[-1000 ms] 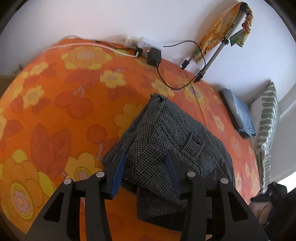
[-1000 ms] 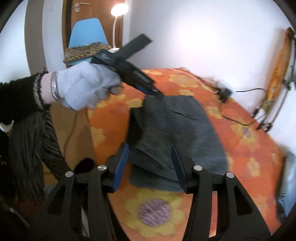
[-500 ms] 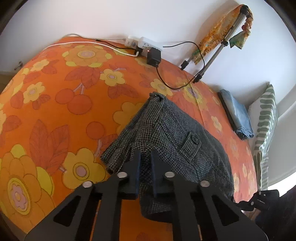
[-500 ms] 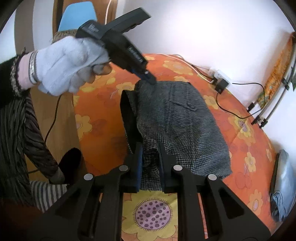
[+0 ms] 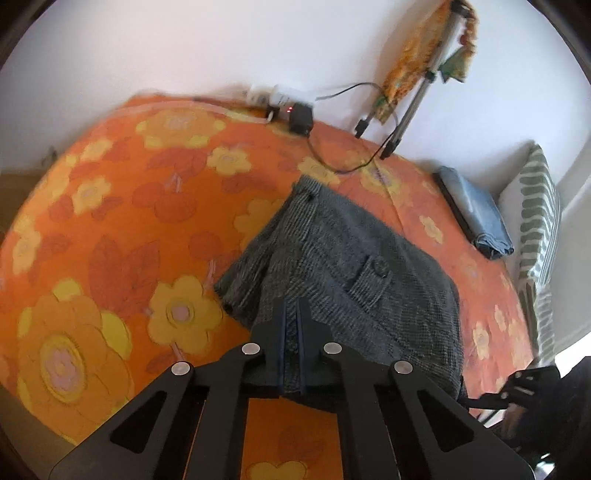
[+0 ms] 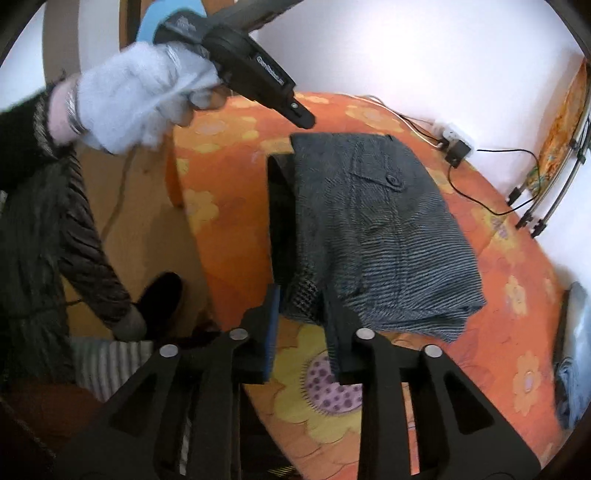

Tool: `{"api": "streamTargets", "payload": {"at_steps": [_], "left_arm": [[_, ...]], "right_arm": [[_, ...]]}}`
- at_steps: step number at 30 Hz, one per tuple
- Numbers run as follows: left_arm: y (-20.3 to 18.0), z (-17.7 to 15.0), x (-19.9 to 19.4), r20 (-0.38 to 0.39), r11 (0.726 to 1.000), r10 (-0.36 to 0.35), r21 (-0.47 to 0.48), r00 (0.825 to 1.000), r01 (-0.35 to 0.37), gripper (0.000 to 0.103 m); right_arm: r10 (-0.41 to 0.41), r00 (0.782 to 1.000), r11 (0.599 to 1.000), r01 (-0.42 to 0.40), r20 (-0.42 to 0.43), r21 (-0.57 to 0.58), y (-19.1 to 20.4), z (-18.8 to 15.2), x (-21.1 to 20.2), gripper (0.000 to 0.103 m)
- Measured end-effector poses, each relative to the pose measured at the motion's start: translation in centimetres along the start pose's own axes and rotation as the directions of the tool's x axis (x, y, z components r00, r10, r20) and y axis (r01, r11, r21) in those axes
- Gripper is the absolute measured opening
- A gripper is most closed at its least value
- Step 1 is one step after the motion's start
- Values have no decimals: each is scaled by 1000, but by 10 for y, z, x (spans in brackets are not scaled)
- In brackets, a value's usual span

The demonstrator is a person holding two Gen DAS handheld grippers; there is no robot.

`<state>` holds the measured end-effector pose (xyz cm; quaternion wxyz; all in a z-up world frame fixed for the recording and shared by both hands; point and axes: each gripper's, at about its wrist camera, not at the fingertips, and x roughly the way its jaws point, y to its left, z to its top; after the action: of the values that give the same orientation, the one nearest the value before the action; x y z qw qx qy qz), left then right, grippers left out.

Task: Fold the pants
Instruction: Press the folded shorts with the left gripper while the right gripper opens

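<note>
Pants (image 5: 343, 273) folded on bed (image 5: 110, 229), near edge lifted. Left gripper (image 5: 291, 332) shut on hem, as half a second ago. Right gripper (image 6: 301, 317), then pinched tight, now parted around cloth: likely releasing or regripping mid-fold.

**Setting: home bedroom**

Bed (image 5: 110, 229) with an orange floral bedspread fills both views. Striped pillow (image 5: 539, 221) at the far end, folded blue cloth (image 5: 476, 218) beside it. Plain white wall (image 5: 221, 48) behind. Power strip (image 5: 266, 98) and black adapter (image 5: 300, 117) lie on the bed's edge by the wall, cable trailing. Tripod (image 5: 417, 96) draped with patterned fabric leans on the wall. Right wrist view: blue chair (image 6: 147, 26) and wooden door (image 6: 127, 22) in the background.
</note>
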<state>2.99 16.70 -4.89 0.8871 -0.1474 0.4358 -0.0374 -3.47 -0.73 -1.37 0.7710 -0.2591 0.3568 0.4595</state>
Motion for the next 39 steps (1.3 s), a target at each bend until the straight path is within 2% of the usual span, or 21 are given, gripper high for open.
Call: {"api": "streamTargets", "payload": {"at_steps": [1, 3, 4, 7, 9, 11, 13, 18, 21, 25, 28, 30, 31, 32, 34, 37, 39], "left_arm": [[-5, 3, -4, 21, 1000, 12, 24, 1000, -13, 4], [-15, 8, -8, 50, 998, 4, 60, 999, -7, 4], [-20, 10, -6, 51, 997, -9, 73, 999, 5, 5], [-38, 12, 5, 26, 991, -60, 119, 998, 56, 5], [-54, 7, 16, -14, 983, -86, 161, 996, 87, 5], [-70, -2, 26, -62, 970, -102, 215, 993, 113, 5], [-83, -10, 33, -85, 960, -83, 261, 993, 102, 5], [-90, -35, 55, -156, 942, -13, 330, 988, 64, 5], [-89, -42, 51, -141, 931, -9, 359, 990, 59, 5], [-86, -45, 48, -144, 933, -14, 354, 989, 65, 5], [-90, -45, 38, -105, 922, 20, 386, 994, 22, 5], [-90, -42, 31, -58, 915, 45, 402, 997, -18, 7], [-90, -40, 28, -39, 915, 51, 403, 998, -30, 12], [-89, -37, 27, -25, 914, 55, 403, 998, -40, 17], [-88, -31, 24, 8, 911, 68, 408, 998, -66, 19], [-87, -22, 21, 47, 906, 75, 415, 996, -87, 20], [-86, -18, 21, 56, 907, 68, 412, 996, -85, 25]], "right_arm": [[33, 999, 999, -33, 18, 26, -5, 2, -7, 32], [50, 996, 995, -55, 69, 79, -14, 5, -21, 32], [32, 995, 993, -43, 95, 112, -21, 7, -27, 32], [-96, 985, 968, 60, 140, 246, -49, 10, -33, 32], [-168, 976, 927, 108, 140, 358, -73, 9, -27, 32], [-167, 976, 882, 86, 137, 463, -96, 5, -14, 32], [-160, 980, 857, 81, 114, 508, -107, 2, 0, 32], [-128, 992, 873, 102, 23, 477, -103, -5, 28, 32], [-132, 991, 872, 124, -16, 473, -99, -14, 35, 32], [-141, 988, 874, 156, -68, 460, -94, -27, 45, 32], [-136, 989, 855, 144, -51, 499, -96, -31, 39, 32], [-128, 992, 828, 120, -25, 548, -100, -34, 29, 32], [-132, 991, 807, 118, -17, 579, -102, -36, 23, 37], [-144, 990, 792, 124, -14, 597, -104, -38, 20, 49], [-183, 983, 752, 137, 5, 645, -107, -43, 12, 64], [-179, 984, 701, 132, -6, 701, -112, -47, 10, 66], [-174, 985, 670, 137, -25, 729, -115, -50, 11, 67]]}}
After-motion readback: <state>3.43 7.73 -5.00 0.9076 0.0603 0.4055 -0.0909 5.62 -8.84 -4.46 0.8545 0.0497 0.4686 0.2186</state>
